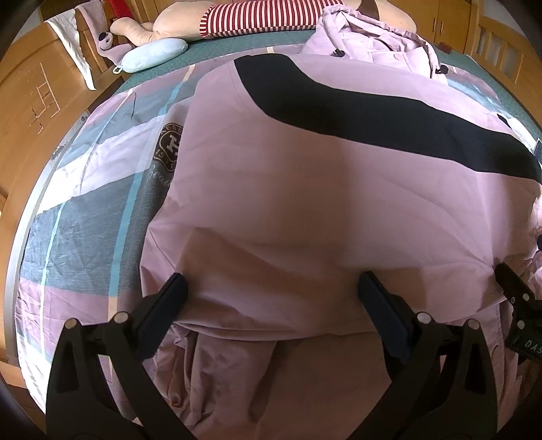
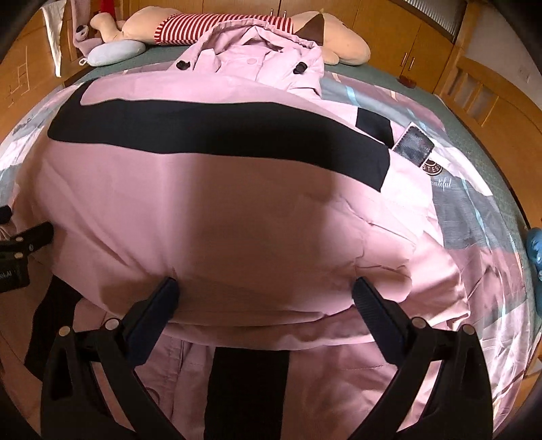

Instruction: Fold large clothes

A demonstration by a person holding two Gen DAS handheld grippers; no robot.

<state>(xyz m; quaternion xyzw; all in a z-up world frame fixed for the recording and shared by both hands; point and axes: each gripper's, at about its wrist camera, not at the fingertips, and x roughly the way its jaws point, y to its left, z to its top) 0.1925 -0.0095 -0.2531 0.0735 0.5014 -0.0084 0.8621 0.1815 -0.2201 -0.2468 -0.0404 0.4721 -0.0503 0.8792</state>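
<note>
A large pink jacket [image 1: 305, 189] with a black band [image 1: 372, 111] lies spread on the bed, hood [image 1: 369, 40] at the far end. It also shows in the right wrist view [image 2: 237, 220], with its black band [image 2: 220, 132] and hood [image 2: 257, 57]. My left gripper [image 1: 272, 287] is open, its fingers resting on a folded-over layer near the jacket's near edge. My right gripper [image 2: 266, 291] is open too, its fingers on the same folded edge. The right gripper shows at the right edge of the left wrist view [image 1: 518, 304]; the left gripper at the left edge of the right wrist view [image 2: 23, 247].
The bed has a patchwork cover [image 1: 88, 210] of pink, grey and blue. A plush toy in a red striped shirt [image 1: 257, 17] and a pale blue pillow [image 1: 152, 54] lie at the head. Wooden cabinets [image 2: 423, 40] and a bed frame [image 2: 481, 91] surround the bed.
</note>
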